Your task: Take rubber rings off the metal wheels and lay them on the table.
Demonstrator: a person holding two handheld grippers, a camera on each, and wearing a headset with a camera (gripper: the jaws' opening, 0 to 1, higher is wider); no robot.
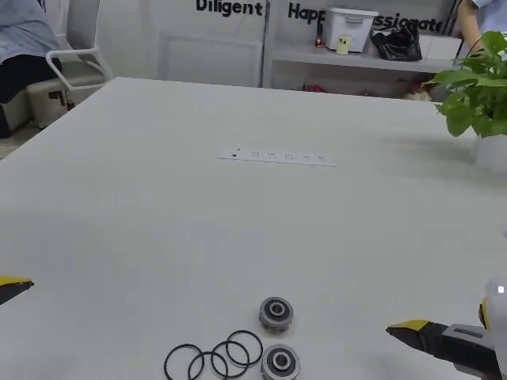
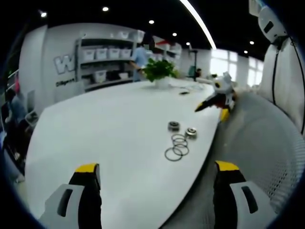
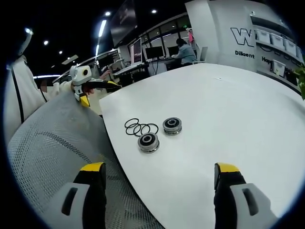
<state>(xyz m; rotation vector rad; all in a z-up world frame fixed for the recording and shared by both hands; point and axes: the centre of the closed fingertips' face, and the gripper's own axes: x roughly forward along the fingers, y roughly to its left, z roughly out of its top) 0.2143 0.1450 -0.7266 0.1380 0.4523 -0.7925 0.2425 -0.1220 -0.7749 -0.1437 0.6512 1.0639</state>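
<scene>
**Near wheel [image 1: 280, 362] lies just left of the right gripper [image 3: 160, 167]**

Flat on the table [image 1: 238, 222], hub up, it has the second wheel [image 1: 276, 313] just behind it. Four loose rubber rings [image 1: 212, 362] overlap in a row on its far side. Whether a ring is left on either wheel is too small to tell. Both wheels lie ahead of the right gripper, the nearer one, its jaws wide apart and empty. The left gripper [image 2: 157, 167], equally wide and empty, sits well apart beyond the rings.

Yellow-tipped black hand-held gripper [image 3: 160, 168]
</scene>
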